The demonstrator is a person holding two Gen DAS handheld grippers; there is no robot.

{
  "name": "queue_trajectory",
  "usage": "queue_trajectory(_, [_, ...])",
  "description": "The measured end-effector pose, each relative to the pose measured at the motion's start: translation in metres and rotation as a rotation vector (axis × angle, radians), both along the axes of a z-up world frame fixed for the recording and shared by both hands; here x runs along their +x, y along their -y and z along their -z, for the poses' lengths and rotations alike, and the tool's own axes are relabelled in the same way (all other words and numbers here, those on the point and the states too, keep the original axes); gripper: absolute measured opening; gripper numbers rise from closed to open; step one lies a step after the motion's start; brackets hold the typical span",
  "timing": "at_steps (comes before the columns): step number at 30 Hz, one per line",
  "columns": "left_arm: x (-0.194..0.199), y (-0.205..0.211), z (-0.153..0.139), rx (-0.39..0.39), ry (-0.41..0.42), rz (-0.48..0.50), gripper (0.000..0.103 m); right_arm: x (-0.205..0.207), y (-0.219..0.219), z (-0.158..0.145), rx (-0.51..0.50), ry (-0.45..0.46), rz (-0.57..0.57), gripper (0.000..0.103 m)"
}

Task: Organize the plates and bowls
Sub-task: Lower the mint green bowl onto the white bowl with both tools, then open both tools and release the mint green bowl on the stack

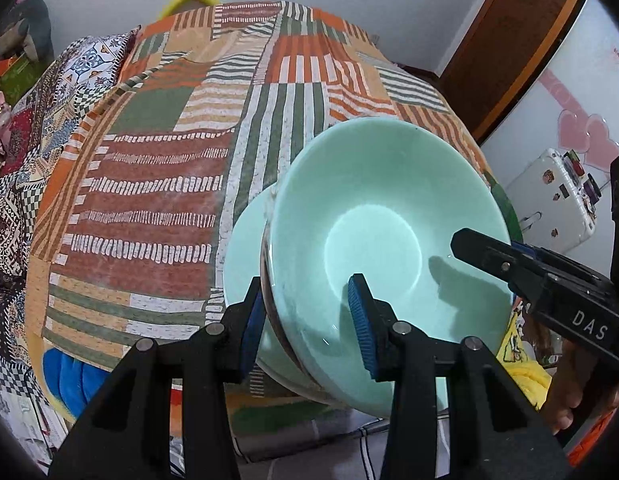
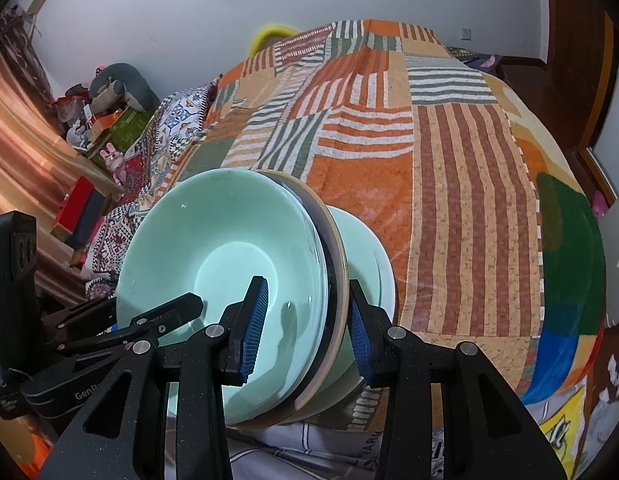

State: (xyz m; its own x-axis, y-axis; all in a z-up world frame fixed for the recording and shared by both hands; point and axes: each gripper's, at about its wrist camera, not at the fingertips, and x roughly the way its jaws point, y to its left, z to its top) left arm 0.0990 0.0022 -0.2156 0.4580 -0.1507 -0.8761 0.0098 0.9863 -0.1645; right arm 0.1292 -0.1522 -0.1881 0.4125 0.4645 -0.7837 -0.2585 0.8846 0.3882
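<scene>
Now both tools, left tool (image 1: 305, 320) and right tool (image 2: 305, 328), straddle the bowl (image 1: 381, 232) stack's rims, apart not clamped; squeeze evenly, lift level over the bed (image 1: 157, 184).

A stack of pale green bowls (image 2: 229, 264) sits on a patchwork striped blanket (image 2: 449, 208) covering a bed. The right hand-held gripper (image 2: 305, 328) straddles the stack's near rim, one blue pad (image 2: 253, 324) inside the top bowl, the other outside. The left hand-held gripper (image 2: 165, 316) reaches the rim from the left.
</scene>
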Motion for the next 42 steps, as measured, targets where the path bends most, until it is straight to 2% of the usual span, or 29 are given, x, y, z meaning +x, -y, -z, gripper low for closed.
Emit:
queue_trajectory(14, [0.011, -0.004, 0.002, -0.045, 0.011, 0.004, 0.042, 0.007, -0.001, 0.015, -0.012, -0.023, 0.013, 0.038])
queue_trajectory(21, [0.012, -0.001, 0.002, -0.027, 0.017, 0.001, 0.042, 0.008, 0.005, 0.019, 0.017, -0.043, 0.013, 0.038])
queue_trajectory(25, [0.008, -0.002, -0.013, 0.026, 0.086, -0.018, 0.042, 0.006, 0.005, 0.017, 0.003, -0.037, 0.008, 0.038])
queue_trajectory(32, [-0.005, -0.002, -0.045, 0.052, 0.195, -0.02, 0.043, -0.003, 0.011, -0.006, -0.009, 0.034, 0.013, 0.047])
queue_trajectory(36, [-0.02, 0.002, -0.074, 0.079, 0.286, -0.01, 0.044, -0.013, 0.015, -0.031, 0.006, 0.121, 0.009, 0.051])
queue_trajectory(42, [-0.046, 0.002, -0.116, 0.077, 0.434, -0.017, 0.055, -0.033, 0.017, -0.075, 0.015, 0.279, 0.005, 0.058])
